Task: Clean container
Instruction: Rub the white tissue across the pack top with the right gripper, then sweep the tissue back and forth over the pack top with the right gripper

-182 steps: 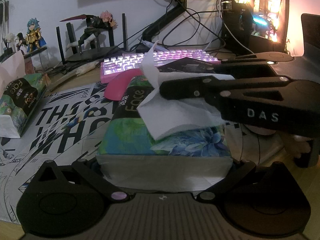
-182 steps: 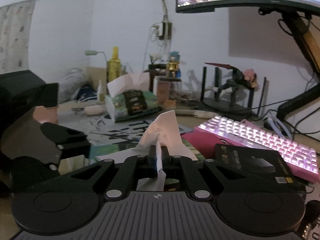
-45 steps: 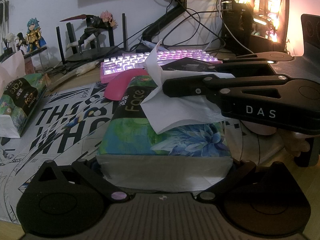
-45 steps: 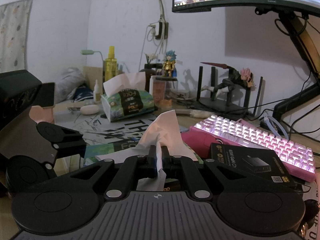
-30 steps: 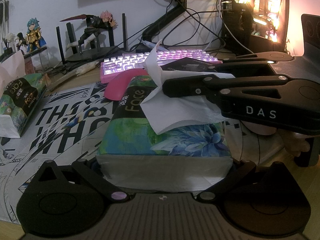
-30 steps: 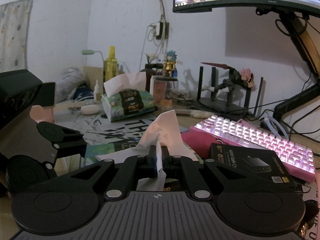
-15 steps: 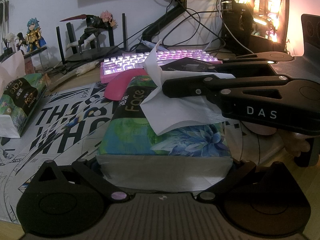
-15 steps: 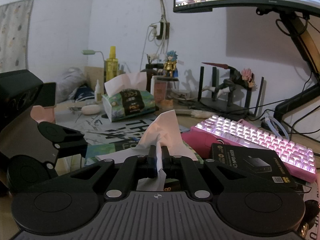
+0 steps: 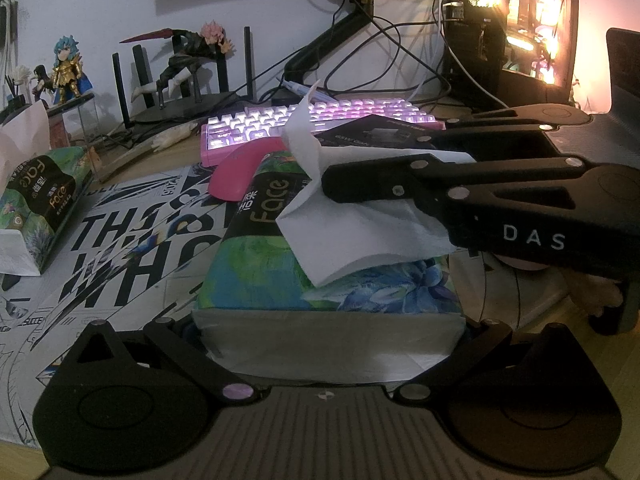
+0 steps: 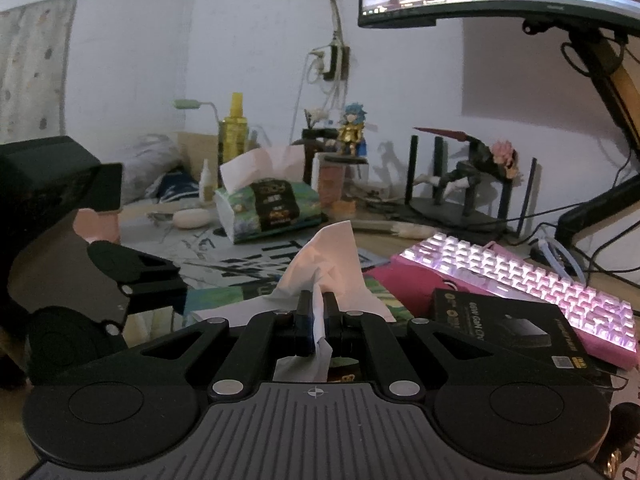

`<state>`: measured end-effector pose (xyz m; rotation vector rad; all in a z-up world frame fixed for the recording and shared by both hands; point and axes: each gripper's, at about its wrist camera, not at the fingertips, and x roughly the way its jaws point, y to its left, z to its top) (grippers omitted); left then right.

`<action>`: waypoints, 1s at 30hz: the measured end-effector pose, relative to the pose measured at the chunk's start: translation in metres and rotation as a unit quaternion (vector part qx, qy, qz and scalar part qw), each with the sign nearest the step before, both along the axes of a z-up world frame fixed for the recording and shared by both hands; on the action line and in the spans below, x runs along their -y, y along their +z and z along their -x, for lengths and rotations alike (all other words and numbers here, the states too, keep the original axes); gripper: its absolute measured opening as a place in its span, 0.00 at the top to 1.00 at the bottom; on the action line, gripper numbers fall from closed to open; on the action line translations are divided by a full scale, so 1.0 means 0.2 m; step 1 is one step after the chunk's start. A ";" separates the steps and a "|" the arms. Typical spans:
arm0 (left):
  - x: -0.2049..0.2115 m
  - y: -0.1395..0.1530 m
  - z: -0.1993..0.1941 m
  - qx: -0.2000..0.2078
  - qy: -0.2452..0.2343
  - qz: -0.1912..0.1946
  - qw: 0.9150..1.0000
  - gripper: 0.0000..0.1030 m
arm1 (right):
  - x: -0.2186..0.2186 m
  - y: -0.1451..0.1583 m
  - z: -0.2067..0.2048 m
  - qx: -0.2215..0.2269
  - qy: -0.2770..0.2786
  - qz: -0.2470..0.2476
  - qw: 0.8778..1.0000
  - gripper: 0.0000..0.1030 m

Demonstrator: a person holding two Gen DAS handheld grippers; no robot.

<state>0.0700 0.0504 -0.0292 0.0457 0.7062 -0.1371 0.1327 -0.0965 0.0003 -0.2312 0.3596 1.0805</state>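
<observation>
Right wrist view: the right claw [image 10: 316, 320] is pinched tight on a white tissue [image 10: 324, 268] that rises from the tissue pack [image 9: 320, 264] directly beneath it. The left claw [image 9: 328, 320] straddles the pack's near end, jaws wide; whether its pads press the pack cannot be told. Step in hand, by judgement: drawing a wipe for cleaning; no container is visible. Next move calls for pulling the tissue clear while the pack is steadied. Against the earlier frames, nothing has shifted.

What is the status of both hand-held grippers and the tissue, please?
Right hand-held gripper shut on tissue, sheet not yet free of tissue pack. Left hand-held gripper braces the pack's near end. Nothing in the way.
</observation>
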 end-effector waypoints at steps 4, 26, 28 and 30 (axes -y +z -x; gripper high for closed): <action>0.00 0.00 0.00 0.000 0.000 0.000 1.000 0.00 | 0.00 0.00 -0.01 -0.004 -0.003 -0.001 1.000 0.94; 0.00 0.00 0.00 0.000 0.000 0.000 1.000 0.00 | 0.00 0.00 0.01 -0.003 0.007 -0.001 1.000 0.94; 0.00 0.00 0.00 0.000 0.000 0.000 1.000 0.00 | 0.01 0.00 0.01 -0.002 0.004 -0.001 1.000 0.94; 0.00 0.00 0.00 0.000 0.000 0.000 1.000 0.00 | 0.01 0.00 0.00 -0.002 0.000 -0.001 1.000 0.94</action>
